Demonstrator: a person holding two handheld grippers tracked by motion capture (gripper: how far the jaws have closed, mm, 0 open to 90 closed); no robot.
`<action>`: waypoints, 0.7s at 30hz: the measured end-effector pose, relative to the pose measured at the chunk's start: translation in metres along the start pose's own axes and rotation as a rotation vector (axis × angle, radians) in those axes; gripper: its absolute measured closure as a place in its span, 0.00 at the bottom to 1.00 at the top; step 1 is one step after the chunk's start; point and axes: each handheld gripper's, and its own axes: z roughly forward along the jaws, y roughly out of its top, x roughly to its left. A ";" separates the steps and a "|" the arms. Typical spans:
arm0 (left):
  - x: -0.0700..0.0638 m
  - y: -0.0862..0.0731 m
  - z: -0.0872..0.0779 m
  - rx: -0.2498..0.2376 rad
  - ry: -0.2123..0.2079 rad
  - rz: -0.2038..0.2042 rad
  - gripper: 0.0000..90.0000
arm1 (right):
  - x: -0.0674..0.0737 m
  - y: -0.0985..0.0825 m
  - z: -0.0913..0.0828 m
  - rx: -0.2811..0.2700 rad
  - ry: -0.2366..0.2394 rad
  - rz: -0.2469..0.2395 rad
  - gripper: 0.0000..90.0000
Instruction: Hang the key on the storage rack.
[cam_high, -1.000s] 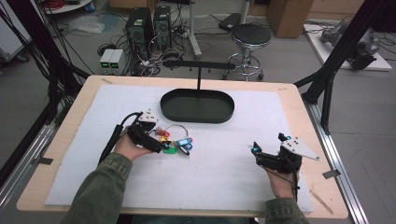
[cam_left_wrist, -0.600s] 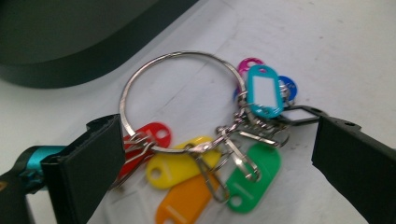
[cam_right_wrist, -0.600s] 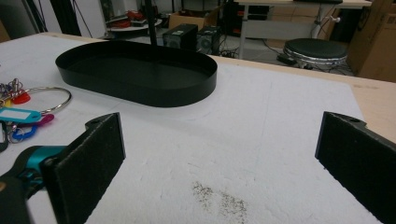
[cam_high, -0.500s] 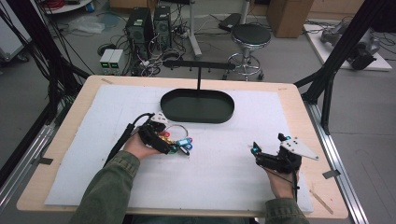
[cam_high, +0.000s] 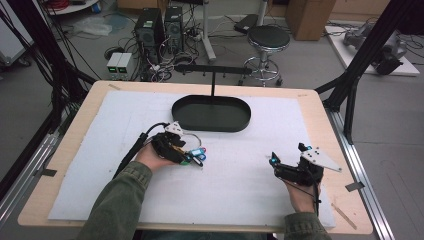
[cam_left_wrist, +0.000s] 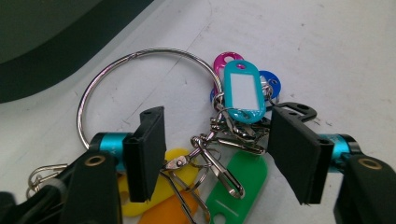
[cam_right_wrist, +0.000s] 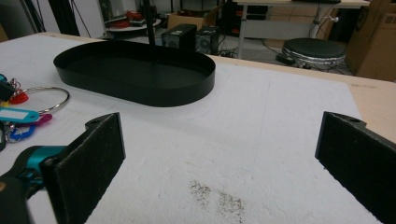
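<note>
Key bunch: tags and clips on a large metal ring, lying on the white mat just beside the black oval tray | your left gripper: jaws apart, straddling the clips, nothing clamped | your right gripper: jaws wide, well apart from the bunch.

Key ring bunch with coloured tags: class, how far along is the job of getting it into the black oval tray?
Done: the left hand-held gripper straddles the metal key ring with coloured plastic tags, jaws open either side. In hand: closing on the clips; nothing is gripped. Left: lifting the bunch into the empty black oval tray beside it. The right hand-held gripper rests open, apart.
</note>
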 end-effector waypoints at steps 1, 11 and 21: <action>0.000 0.000 0.001 -0.004 0.003 0.002 0.45 | 0.000 0.000 0.000 0.001 0.000 -0.001 0.01; -0.008 0.000 0.010 0.016 0.021 0.068 0.73 | -0.001 0.000 0.000 0.005 0.000 0.006 0.01; -0.010 0.003 0.006 -0.002 0.011 0.102 0.91 | -0.001 -0.001 0.000 0.007 0.002 0.004 0.01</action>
